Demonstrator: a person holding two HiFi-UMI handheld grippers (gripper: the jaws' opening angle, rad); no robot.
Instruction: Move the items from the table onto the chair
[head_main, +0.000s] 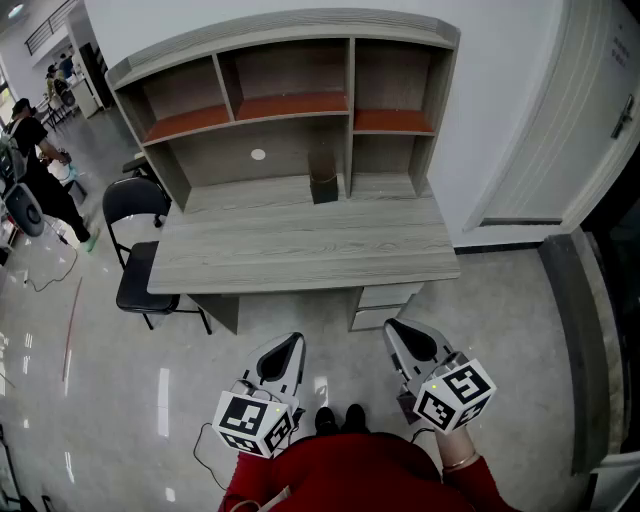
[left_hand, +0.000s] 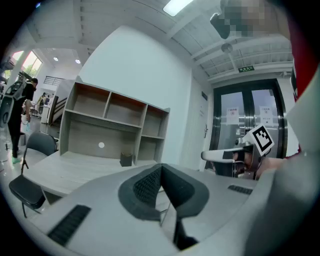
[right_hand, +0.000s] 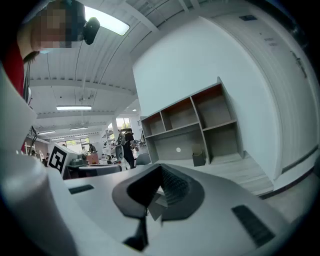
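Observation:
A small dark open-topped holder (head_main: 323, 188) stands at the back of the grey wooden desk (head_main: 300, 250), against the hutch's upright. It also shows as a dark box in the left gripper view (left_hand: 126, 159) and the right gripper view (right_hand: 198, 159). A black chair (head_main: 138, 262) stands at the desk's left end. My left gripper (head_main: 292, 343) (left_hand: 161, 167) and my right gripper (head_main: 398, 328) (right_hand: 160, 170) hang side by side in front of the desk, well short of it. Both are shut with nothing in them.
The hutch (head_main: 290, 100) has several empty shelves and a white round disc (head_main: 258, 154) on its back panel. A drawer unit (head_main: 385, 303) sits under the desk's right side. A white door (head_main: 560, 130) is at the right. People (head_main: 35, 150) stand far off at the left.

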